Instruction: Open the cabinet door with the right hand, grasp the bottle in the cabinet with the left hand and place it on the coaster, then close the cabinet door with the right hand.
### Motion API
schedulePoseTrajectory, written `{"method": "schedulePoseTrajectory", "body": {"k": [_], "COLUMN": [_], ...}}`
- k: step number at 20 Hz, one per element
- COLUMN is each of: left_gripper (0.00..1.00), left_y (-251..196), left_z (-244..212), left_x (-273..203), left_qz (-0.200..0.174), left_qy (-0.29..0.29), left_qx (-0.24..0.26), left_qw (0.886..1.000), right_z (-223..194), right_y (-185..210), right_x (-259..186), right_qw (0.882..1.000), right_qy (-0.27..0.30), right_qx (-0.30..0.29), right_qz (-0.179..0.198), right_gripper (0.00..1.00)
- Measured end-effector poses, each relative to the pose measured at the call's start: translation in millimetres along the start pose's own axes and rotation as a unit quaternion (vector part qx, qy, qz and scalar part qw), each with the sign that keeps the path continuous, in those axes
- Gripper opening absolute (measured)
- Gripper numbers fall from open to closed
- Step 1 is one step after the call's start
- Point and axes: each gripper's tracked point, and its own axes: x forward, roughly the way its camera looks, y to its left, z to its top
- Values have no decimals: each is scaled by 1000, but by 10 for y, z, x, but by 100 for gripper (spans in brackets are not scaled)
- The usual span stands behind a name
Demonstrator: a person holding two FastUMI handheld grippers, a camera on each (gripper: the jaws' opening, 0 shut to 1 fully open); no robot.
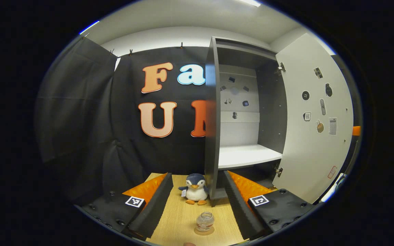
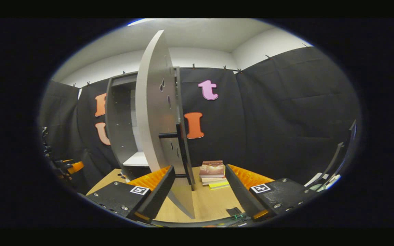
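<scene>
Bottle [image 1: 205,221]: upright on coaster [image 1: 204,231], on bench [image 1: 180,218], dead ahead of left gripper [image 1: 193,205] at 12 o'clock, between its spread fingers, untouched.

Door [image 2: 156,112]: swung wide, edge-on to right gripper [image 2: 197,191]; handle [image 2: 169,135] at 11 o'clock, above fingers.

Right gripper: wide open, empty, nearer door.

Judgement: closing remains; push door toward cabinet [image 1: 245,102], whose shelf [image 1: 248,155] is bare.

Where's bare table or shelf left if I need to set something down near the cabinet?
The cabinet's white shelf is bare. On the table, wood lies free left of the bottle and its coaster, up to the penguin toy. Right of the open door, the stack of books crowds the back; wood before it is free.
</scene>
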Motion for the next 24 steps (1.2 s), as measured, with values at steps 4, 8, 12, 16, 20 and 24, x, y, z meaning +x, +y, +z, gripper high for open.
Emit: {"method": "schedulePoseTrajectory", "body": {"k": [4, 8, 12, 16, 20, 24], "left_gripper": [96, 96, 96, 96, 96, 96], "left_y": [173, 359, 606, 914, 1167, 1412], "left_z": [-4, 21, 77, 140, 96, 63], "left_x": [-74, 87, 397, 751, 1014, 1270], "left_qz": [17, 16, 4, -3, -8, -10], "left_qy": [-3, -6, -15, -23, -26, -21], "left_qx": [0, 4, -1, 7, 2, -1], "left_qw": [1000, 1000, 1000, 1000, 1000, 1000], "right_z": [-103, -207, -260, -449, -561, -490], "right_y": [540, 1114, 1689, 2371, 2783, 2912], "right_x": [81, 232, 517, 981, 1295, 1419], "right_qw": [999, 996, 994, 990, 993, 996], "right_qy": [4, 13, 11, 29, 35, 16], "right_qx": [14, 27, 46, 59, 18, 7], "right_qz": [45, 80, 98, 125, 114, 84], "right_gripper": [92, 93, 93, 94, 95, 94]}}
